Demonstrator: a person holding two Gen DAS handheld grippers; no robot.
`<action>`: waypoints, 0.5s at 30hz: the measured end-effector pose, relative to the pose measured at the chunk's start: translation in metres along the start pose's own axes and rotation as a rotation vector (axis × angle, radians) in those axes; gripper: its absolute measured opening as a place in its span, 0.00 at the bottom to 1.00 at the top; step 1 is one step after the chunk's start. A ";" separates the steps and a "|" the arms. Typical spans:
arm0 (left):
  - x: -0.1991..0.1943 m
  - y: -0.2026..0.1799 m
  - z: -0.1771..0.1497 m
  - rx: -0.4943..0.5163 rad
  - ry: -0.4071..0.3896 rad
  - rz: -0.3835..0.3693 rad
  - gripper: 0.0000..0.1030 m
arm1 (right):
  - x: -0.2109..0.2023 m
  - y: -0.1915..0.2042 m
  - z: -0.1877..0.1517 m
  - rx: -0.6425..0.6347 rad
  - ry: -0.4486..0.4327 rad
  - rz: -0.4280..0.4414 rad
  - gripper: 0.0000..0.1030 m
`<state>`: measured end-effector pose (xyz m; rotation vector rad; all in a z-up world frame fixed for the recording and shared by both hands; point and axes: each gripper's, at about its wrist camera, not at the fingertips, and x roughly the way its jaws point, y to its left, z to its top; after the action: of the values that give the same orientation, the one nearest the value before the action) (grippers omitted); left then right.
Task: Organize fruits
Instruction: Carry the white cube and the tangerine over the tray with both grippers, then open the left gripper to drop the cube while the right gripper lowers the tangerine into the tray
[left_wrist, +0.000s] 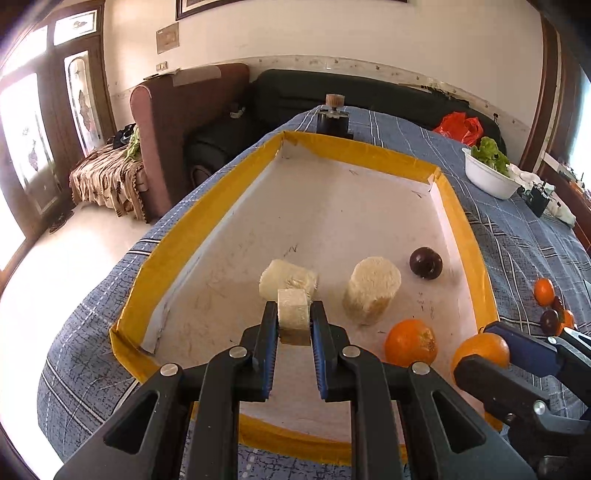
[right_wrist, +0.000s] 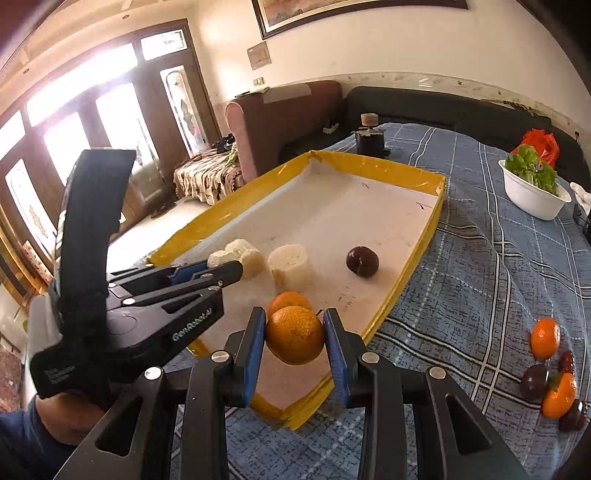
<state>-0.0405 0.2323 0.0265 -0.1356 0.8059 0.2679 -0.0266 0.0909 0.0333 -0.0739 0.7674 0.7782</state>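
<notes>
My left gripper (left_wrist: 293, 308) is shut on a small pale fruit chunk (left_wrist: 293, 314), held above the near part of the yellow-rimmed tray (left_wrist: 177, 236). In the tray lie another pale chunk (left_wrist: 286, 280), a bigger upright pale chunk (left_wrist: 371, 290), a dark plum (left_wrist: 425, 263) and an orange (left_wrist: 410, 342). My right gripper (right_wrist: 294, 319) is shut on a second orange (right_wrist: 294, 335), hanging over the tray's near right corner; the tray's orange (right_wrist: 289, 300) sits just behind it. The left gripper (right_wrist: 221, 264) also shows in the right wrist view with its chunk.
Loose oranges (right_wrist: 545, 338) and plums (right_wrist: 534, 382) lie on the blue checked cloth right of the tray. A white bowl of lettuce (right_wrist: 532, 192) stands far right. A small dark jar (left_wrist: 332, 120) sits beyond the tray. Sofas stand behind the table.
</notes>
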 end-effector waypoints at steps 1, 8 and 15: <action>0.000 0.000 0.000 0.002 0.002 0.002 0.16 | 0.002 -0.001 0.000 0.003 0.001 0.001 0.35; 0.006 -0.002 0.002 0.004 0.017 -0.001 0.16 | 0.003 0.000 -0.002 -0.010 0.002 0.001 0.35; 0.007 -0.002 0.003 0.005 0.020 0.001 0.16 | 0.003 0.006 -0.005 -0.032 -0.001 0.000 0.35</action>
<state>-0.0330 0.2319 0.0232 -0.1331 0.8268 0.2660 -0.0322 0.0950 0.0288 -0.1019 0.7540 0.7909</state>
